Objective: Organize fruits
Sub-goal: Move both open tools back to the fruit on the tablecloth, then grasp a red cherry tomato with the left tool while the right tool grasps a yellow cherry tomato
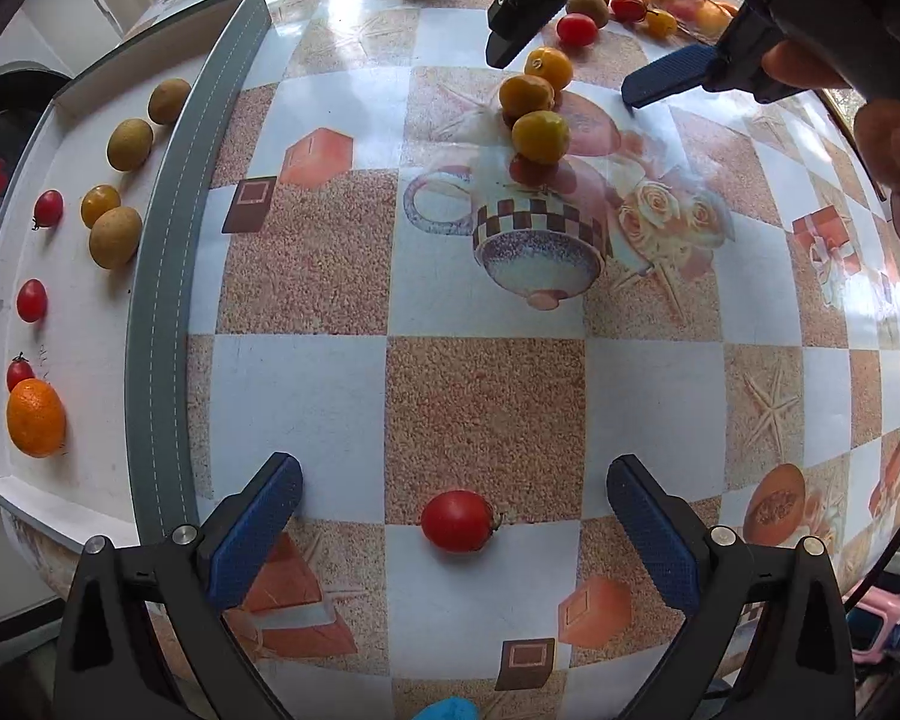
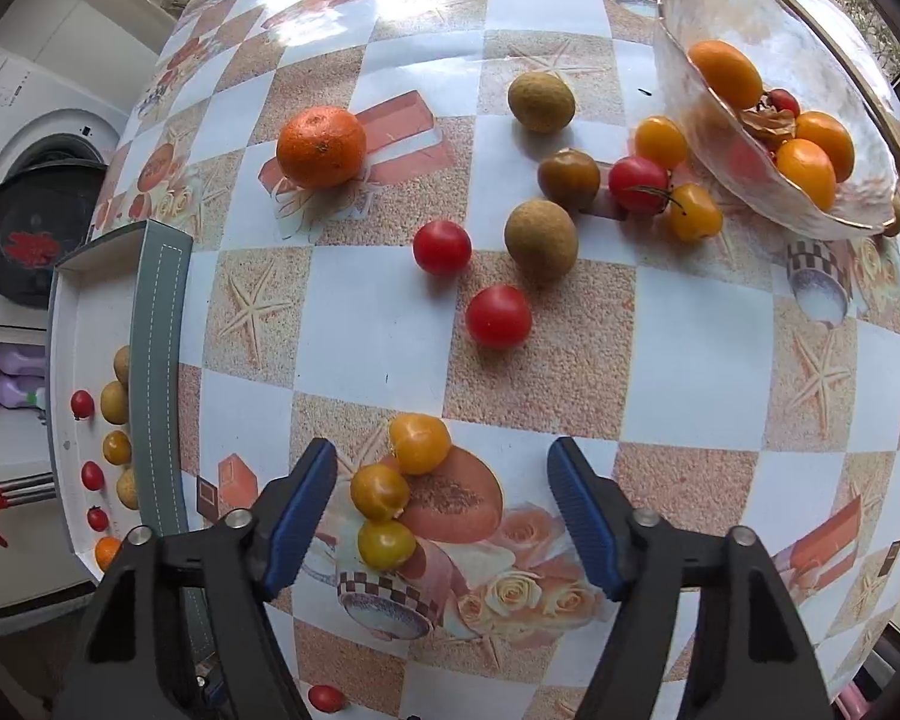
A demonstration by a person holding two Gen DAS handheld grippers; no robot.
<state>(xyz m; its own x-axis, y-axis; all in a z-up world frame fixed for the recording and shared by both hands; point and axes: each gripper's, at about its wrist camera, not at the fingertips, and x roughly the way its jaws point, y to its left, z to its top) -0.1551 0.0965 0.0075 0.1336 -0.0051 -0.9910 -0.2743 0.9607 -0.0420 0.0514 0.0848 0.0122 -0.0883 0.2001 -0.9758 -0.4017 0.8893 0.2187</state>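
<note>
step: picking loose fruit for the tray [image 1: 162, 324] | left gripper [image 1: 455, 531] jaws apart, red tomato [image 1: 457, 521] between them on counter [image 1: 486, 408] | right gripper [image 2: 444, 510] jaws apart around three yellow tomatoes [image 2: 380, 491] | next, likely: close left on tomato

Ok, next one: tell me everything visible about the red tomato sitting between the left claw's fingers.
The red tomato is small, round to slightly oval, with smooth glossy skin and a dark stem stub on its right end. It lies alone on the patterned tablecloth, across the border of a tan square and a white one. The left claw is open around it, neither blue finger touching it. The right wrist view shows it at the bottom edge.
</note>
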